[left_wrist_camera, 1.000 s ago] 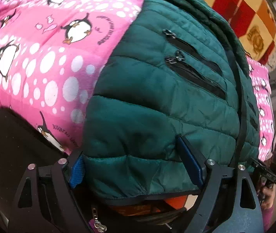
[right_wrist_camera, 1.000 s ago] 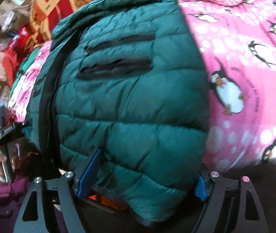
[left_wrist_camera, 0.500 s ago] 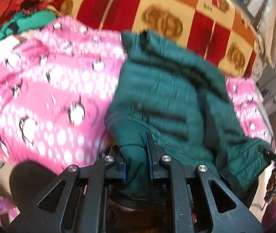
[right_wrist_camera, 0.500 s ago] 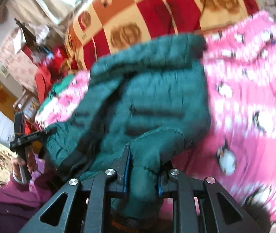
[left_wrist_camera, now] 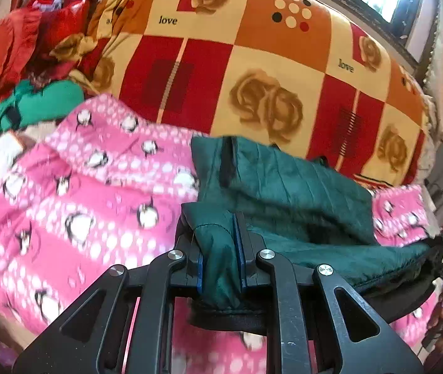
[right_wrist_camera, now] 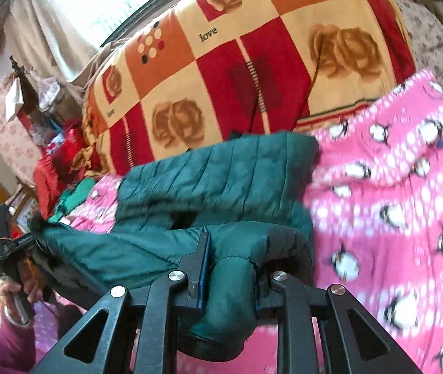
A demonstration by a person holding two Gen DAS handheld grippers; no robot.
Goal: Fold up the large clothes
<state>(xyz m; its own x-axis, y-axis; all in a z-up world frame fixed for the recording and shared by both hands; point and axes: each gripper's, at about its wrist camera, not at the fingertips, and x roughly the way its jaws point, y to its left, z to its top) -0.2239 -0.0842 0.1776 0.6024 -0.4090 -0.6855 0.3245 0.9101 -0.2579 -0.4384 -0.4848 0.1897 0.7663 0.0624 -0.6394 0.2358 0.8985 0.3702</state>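
A dark green quilted puffer jacket (left_wrist_camera: 286, 184) lies on a pink penguin-print blanket (left_wrist_camera: 74, 218). My left gripper (left_wrist_camera: 219, 249) is shut on the jacket's near hem corner, green fabric bunched between its blue pads. In the right wrist view the same jacket (right_wrist_camera: 221, 171) has its other near corner pinched in my right gripper (right_wrist_camera: 229, 268), also shut. The near edge hangs lifted above the blanket and sags between the two grippers. The far part of the jacket rests on the bed. The left gripper (right_wrist_camera: 12, 243) shows at the left edge of the right wrist view, held by a hand.
A red, orange and cream quilt (left_wrist_camera: 252, 62) with roses is heaped behind the jacket. Red and green clothes (left_wrist_camera: 28, 62) are piled at the back left. A window and curtain (right_wrist_camera: 65, 15) stand beyond. A person's sleeve (right_wrist_camera: 6, 336) shows at the lower left.
Both grippers went from open around the jacket's hem to shut on it. Both then rose and pulled back, lifting the near edge off the blanket.
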